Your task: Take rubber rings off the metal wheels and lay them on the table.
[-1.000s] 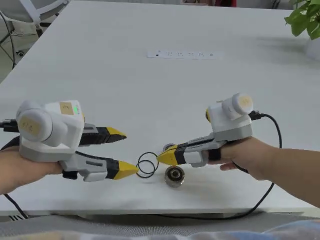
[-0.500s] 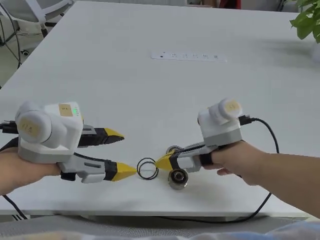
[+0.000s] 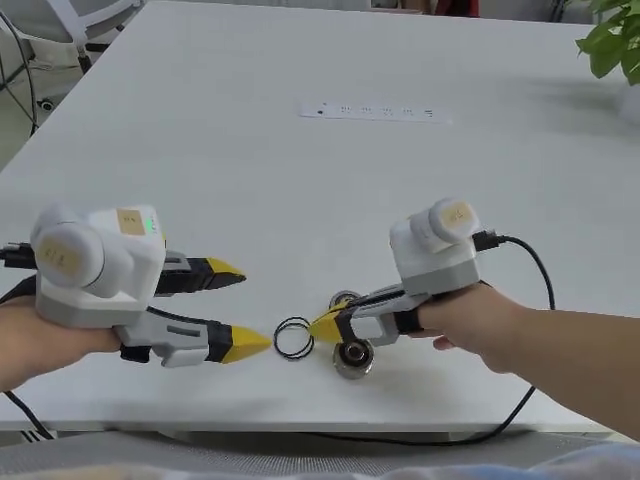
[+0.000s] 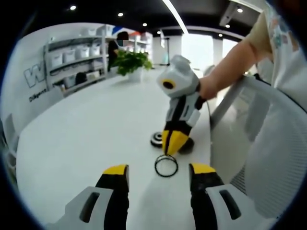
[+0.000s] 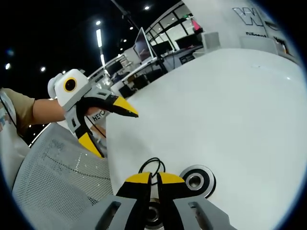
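Note:
Thin black rubber rings (image 3: 293, 338) lie flat on the white table (image 3: 300, 180), also seen as rubber rings (image 4: 166, 166) and rubber rings (image 5: 151, 166). Two metal wheels sit just right of them: a far wheel (image 3: 345, 299) and a near wheel (image 3: 352, 358). My right gripper (image 3: 318, 323) is shut, its yellow tips at the rings' right edge and above the near wheel (image 5: 154, 213); the other wheel (image 5: 195, 180) lies beside its jaws. My left gripper (image 3: 252, 310) is open, a short way left of the rings, with nothing between its fingers.
A white power strip (image 3: 375, 111) lies further back on the table. A green plant (image 3: 615, 40) stands at the far right corner. A black cable (image 3: 535, 270) trails from the right gripper. The table's near edge is close below the wheels.
My right gripper has shifted a little to the left, over the near wheel, with its tips still at the rings. The left gripper has stayed where it was.

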